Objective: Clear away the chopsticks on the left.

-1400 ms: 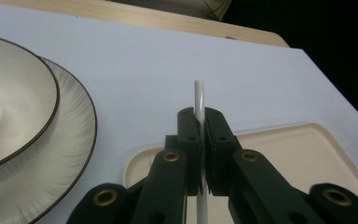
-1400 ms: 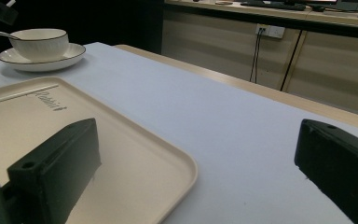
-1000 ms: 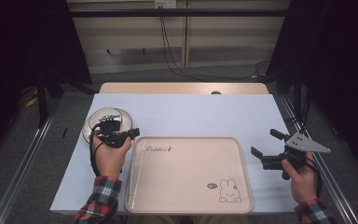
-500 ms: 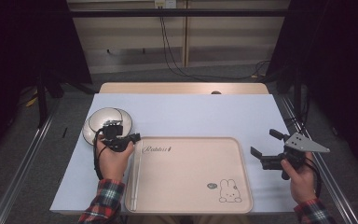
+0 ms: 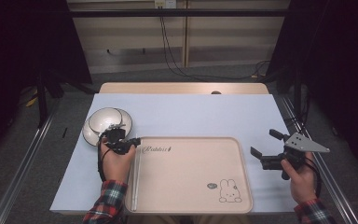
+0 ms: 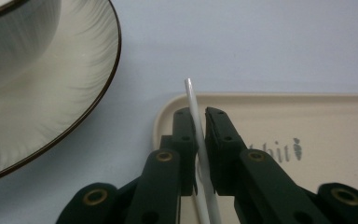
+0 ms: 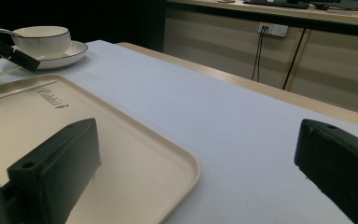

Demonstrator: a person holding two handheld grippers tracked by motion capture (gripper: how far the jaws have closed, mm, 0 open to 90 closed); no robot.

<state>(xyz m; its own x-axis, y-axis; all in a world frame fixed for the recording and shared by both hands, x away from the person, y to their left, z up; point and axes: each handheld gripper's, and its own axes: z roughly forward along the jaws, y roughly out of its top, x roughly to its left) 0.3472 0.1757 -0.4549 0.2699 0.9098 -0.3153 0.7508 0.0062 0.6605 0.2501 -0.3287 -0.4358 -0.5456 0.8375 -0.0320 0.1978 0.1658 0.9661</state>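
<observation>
My left claw (image 5: 131, 141) is clamped on a thin white plastic rod (image 6: 196, 122), chopstick-like; in the left gripper view its two black jaws pinch the rod between them, and its pale tip pokes up just past the jaw ends; the rest of the rod runs back beneath the claw and out of that view; in the high view I see a long pale stick lying along the left inner edge of the tray behind the claw, toward my hand; I cannot tell whether its far end touches the tray floor.

Just under and ahead of the left claw sits the near-left corner of a beige rectangular plastic tray (image 5: 242, 186) with a small rabbit drawing and printed lettering; the lettering lies just to the claw's right; to the claw's left, near but apart from it, stands a white ribbed ceramic saucer with a dark rim (image 6: 65, 107), and on it a matching white ceramic bowl (image 5: 103, 120) with a spoon handle leaning out of it in the right gripper view.

My right claw (image 5: 266, 143) hangs with its jaws wide apart and nothing between them, just beyond the tray's right edge, over the pale blue-white tabletop (image 5: 191, 114); from that claw the tray corner lies left and below, and the saucer and bowl are far across, well apart from it.
</observation>
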